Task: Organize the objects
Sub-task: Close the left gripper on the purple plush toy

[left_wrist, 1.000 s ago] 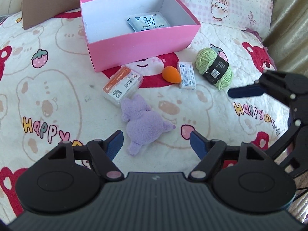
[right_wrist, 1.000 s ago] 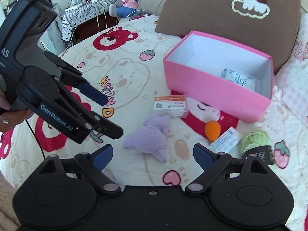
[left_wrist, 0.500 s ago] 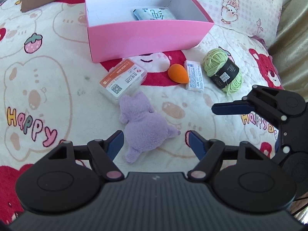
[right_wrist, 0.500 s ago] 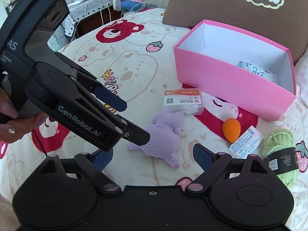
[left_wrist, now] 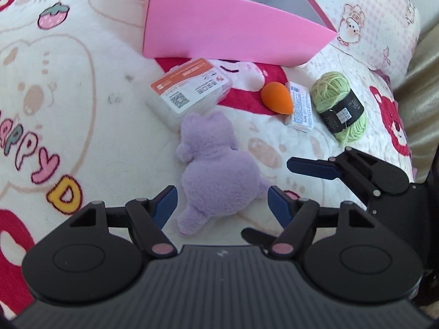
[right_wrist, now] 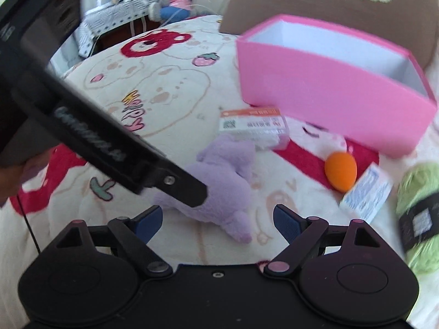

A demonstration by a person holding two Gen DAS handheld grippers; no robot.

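A purple plush toy (left_wrist: 216,170) lies on the bear-print bedspread (left_wrist: 82,126). My left gripper (left_wrist: 221,205) straddles its rear end; the jaws are closing, and the blue pads stand just off the fur. My right gripper (right_wrist: 216,219) hovers open over the plush (right_wrist: 222,183), its jaws closing slightly, nothing pressed. The left gripper's finger (right_wrist: 175,183) crosses that view. Beyond sit a clear card box with an orange label (left_wrist: 192,89), an orange sponge (left_wrist: 275,97), a white packet (left_wrist: 300,105), green yarn (left_wrist: 340,104) and the pink box (left_wrist: 233,35).
A brown pillow (right_wrist: 329,8) stands behind the pink box (right_wrist: 329,90), and a pink patterned pillow (left_wrist: 370,19) lies to its right. A hand (right_wrist: 16,175) holds the left gripper. A cluttered table (right_wrist: 123,2) stands far off beyond the bed.
Both grippers have come down toward the bedspread, so the plush now lies between the left jaws. The left jaws have narrowed. The objects on the bed have not moved.
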